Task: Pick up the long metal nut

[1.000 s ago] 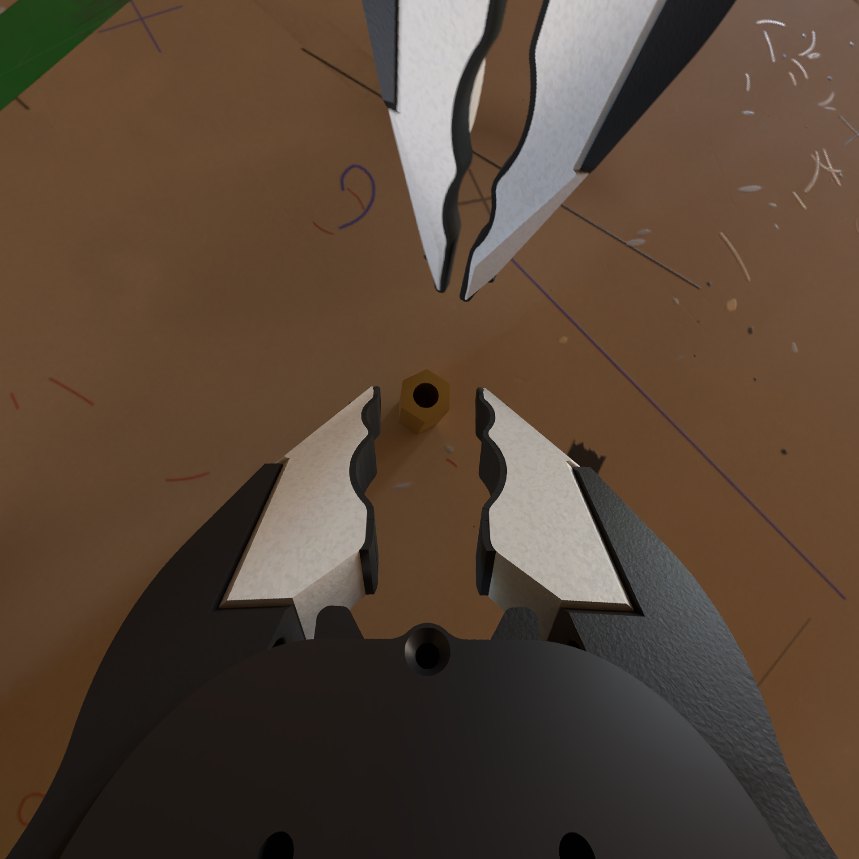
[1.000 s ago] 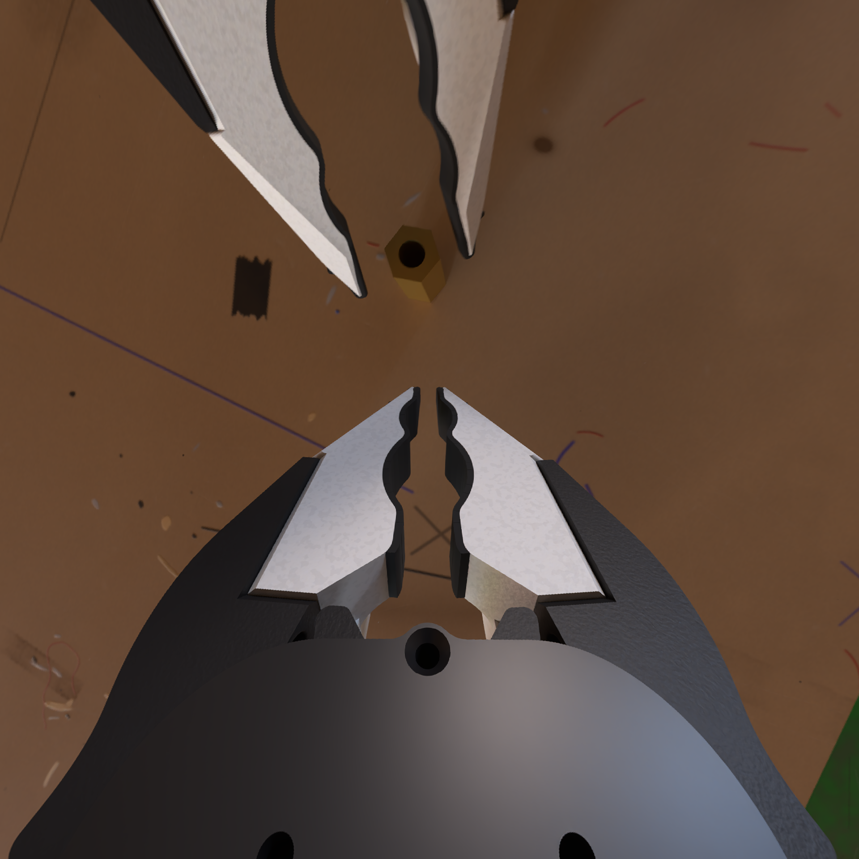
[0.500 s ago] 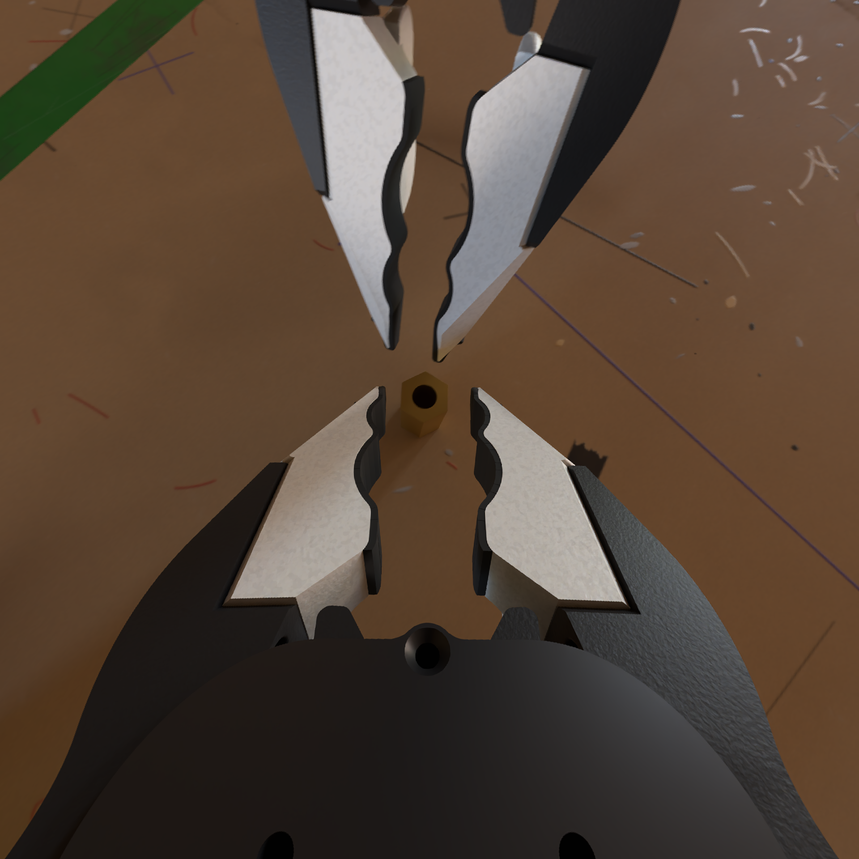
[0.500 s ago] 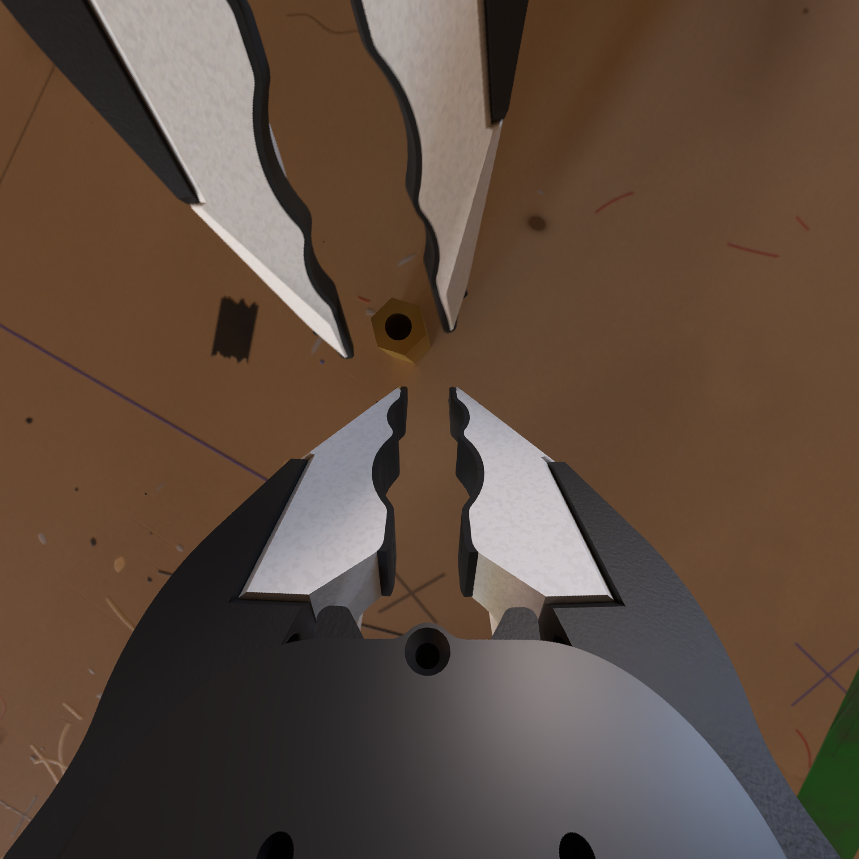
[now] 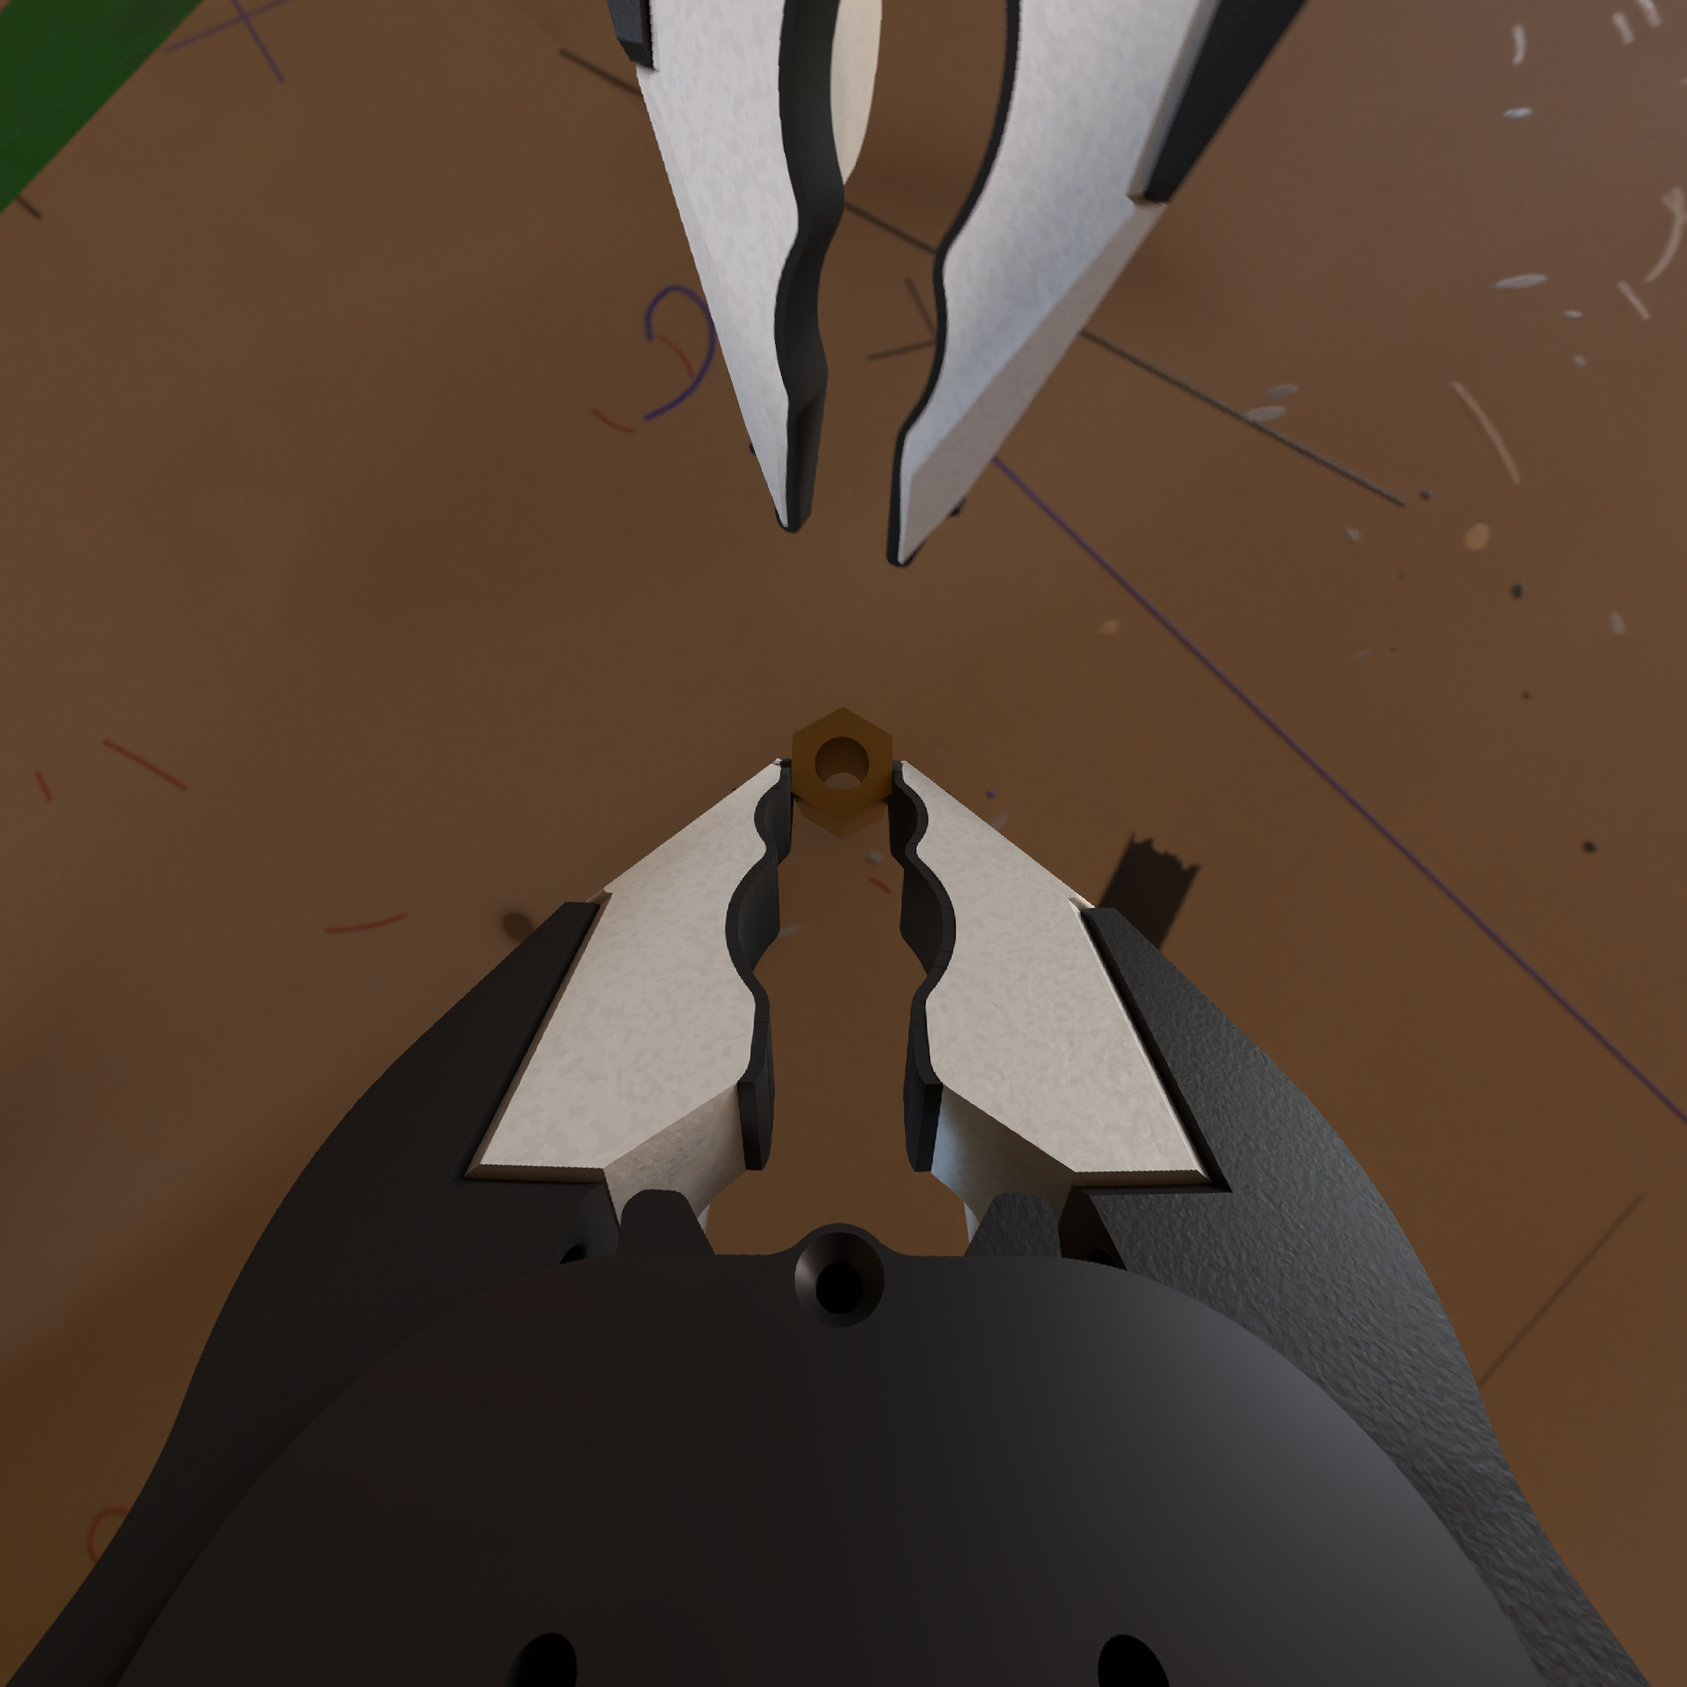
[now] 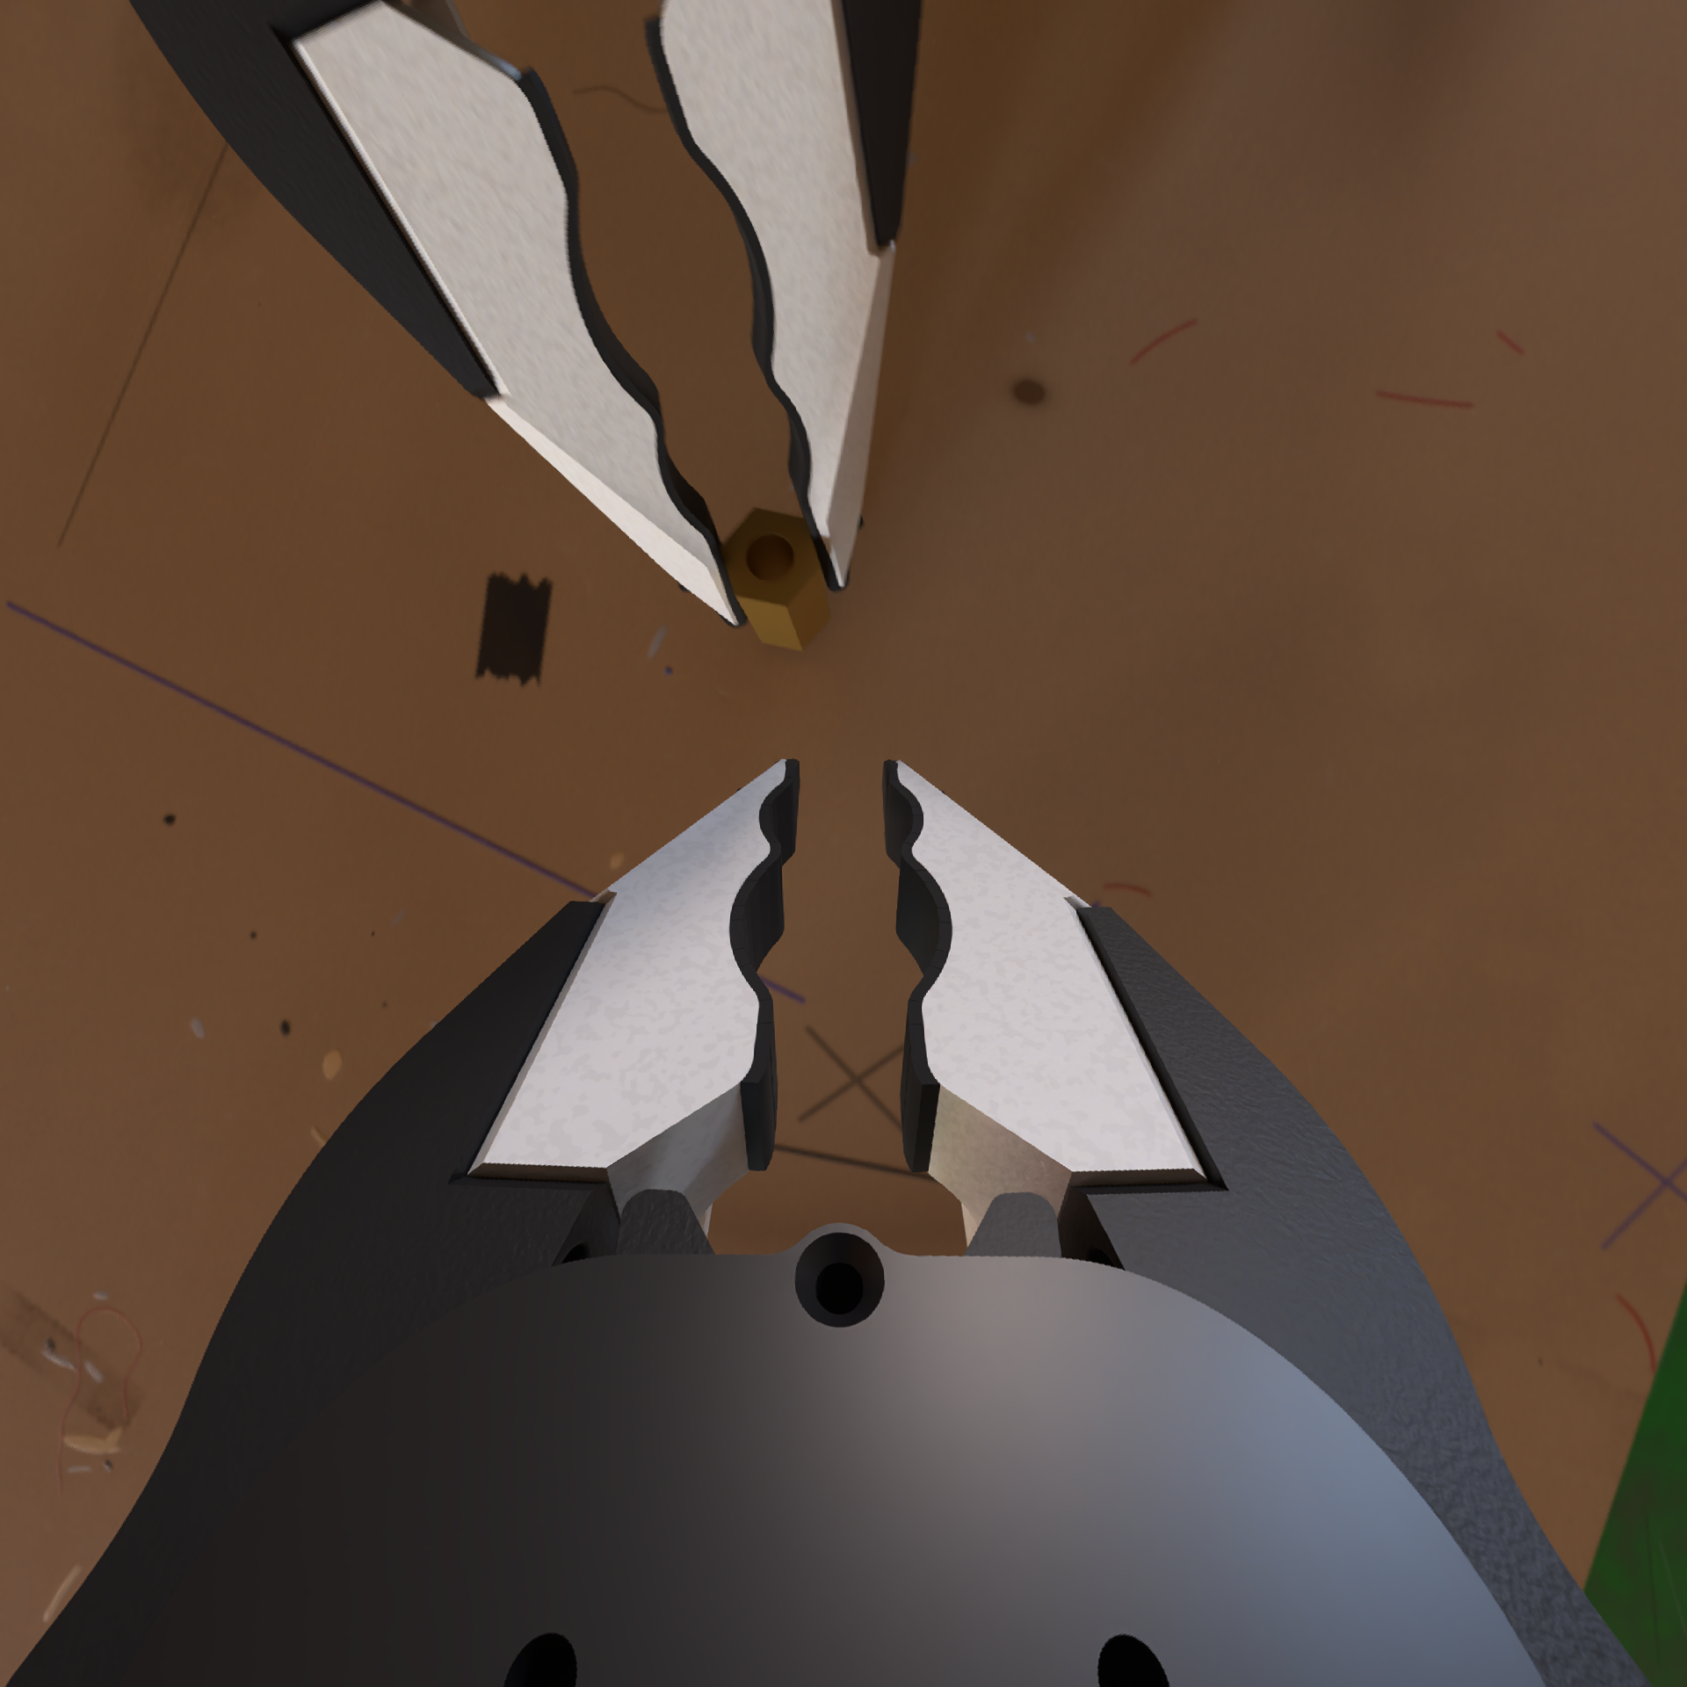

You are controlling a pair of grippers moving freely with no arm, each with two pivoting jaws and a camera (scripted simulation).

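One long metal nut [image 5: 840, 771] and two grippers are showing. The left gripper [image 5: 840, 776] is pinching the brass-coloured nut between its fingertips, hole facing the camera. The right gripper [image 6: 840, 776] is sitting opposite, apart from the nut, its fingers narrowly parted and holding nothing, over the brown board [image 5: 365, 593].

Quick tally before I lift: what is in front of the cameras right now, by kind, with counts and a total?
Brass-coloured long hexagonal metal nut: 1
Two-finger grippers with pale fingers and black bodies: 2, the left gripper shut on the nut, the right gripper a little open and empty
Brown scuffed work surface: 1
Total: 4
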